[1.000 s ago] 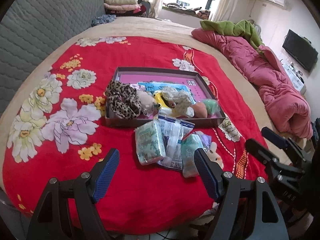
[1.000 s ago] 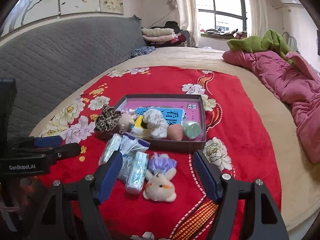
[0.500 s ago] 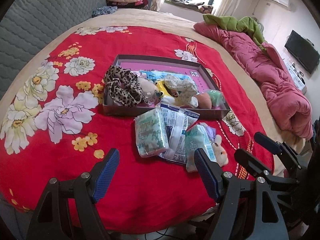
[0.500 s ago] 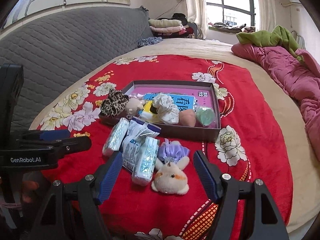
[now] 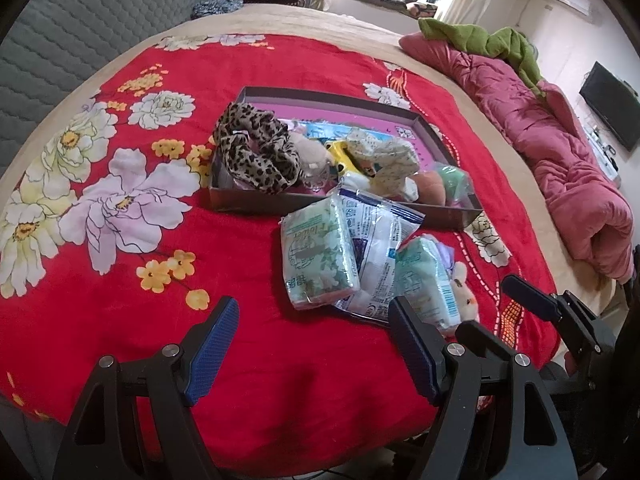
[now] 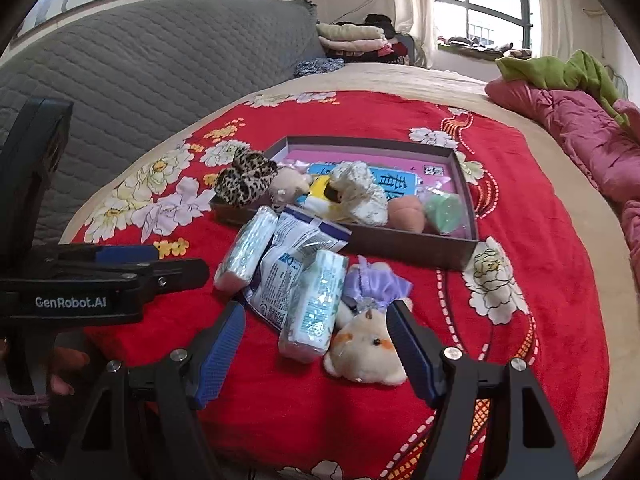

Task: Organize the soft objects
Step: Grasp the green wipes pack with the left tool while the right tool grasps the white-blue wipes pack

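Red blanket point(image 5: 320, 360) carries loose packets, so I approach with both claws point(image 5: 312, 344) point(image 6: 316, 352) apart, next gripping the plush toy point(image 6: 366, 350).

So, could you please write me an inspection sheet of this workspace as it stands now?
Surface: red floral blanket on a bed.
Job's things: shallow box holding leopard scrunchie, peach ball, green ball; tissue packs and plush hamster lie on the blanket in front of the box.
Clutter: pink quilt, green garment, folded clothes.
Grippers: left gripper and right gripper open, empty.
Cables: nothing seen.
Surroundings: grey headboard, window, wall television.
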A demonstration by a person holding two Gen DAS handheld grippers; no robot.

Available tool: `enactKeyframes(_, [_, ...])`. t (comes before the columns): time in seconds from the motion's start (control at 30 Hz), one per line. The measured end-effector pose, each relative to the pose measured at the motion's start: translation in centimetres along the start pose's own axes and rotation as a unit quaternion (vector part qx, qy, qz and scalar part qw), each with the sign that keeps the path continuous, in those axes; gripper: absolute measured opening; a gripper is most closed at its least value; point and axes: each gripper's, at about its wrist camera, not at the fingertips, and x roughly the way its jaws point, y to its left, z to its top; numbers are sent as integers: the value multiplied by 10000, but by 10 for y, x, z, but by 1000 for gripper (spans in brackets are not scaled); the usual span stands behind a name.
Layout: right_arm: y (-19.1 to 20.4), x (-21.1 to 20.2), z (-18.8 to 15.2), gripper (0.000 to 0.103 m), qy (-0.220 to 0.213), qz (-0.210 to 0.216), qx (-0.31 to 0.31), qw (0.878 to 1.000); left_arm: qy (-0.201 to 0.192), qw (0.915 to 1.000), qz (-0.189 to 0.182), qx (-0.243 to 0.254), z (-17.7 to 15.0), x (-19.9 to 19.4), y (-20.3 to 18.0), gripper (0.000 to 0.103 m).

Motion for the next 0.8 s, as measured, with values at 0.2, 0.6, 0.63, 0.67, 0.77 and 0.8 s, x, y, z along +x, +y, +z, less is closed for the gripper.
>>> enactKeyframes(0.2, [2, 9, -2, 73, 56, 61, 2, 10000, 32, 10000, -40, -56, 5, 10, -1, 78])
enactKeyframes(0.6, [4, 27, 4, 73, 134, 56, -18, 9999, 219, 9993, -38, -309, 16, 38, 7, 78])
enactKeyframes(0.63, [4, 30, 4, 73, 140, 45, -22, 9999, 221, 9993, -33, -303, 17, 39, 7, 78])
enactKeyframes(0.67, [4, 32, 5, 72, 164, 42, -18, 9999, 224, 9992, -51, -313, 18, 41, 7, 78])
enactKeyframes(0.77, [4, 38, 6, 72, 178, 31, 23, 9998, 261, 9990, -89, -360, 19, 47, 8, 78])
enactKeyframes(0.8, [4, 38, 6, 72, 171, 19, 25, 9998, 276, 9989, -94, -365, 20, 49, 8, 78])
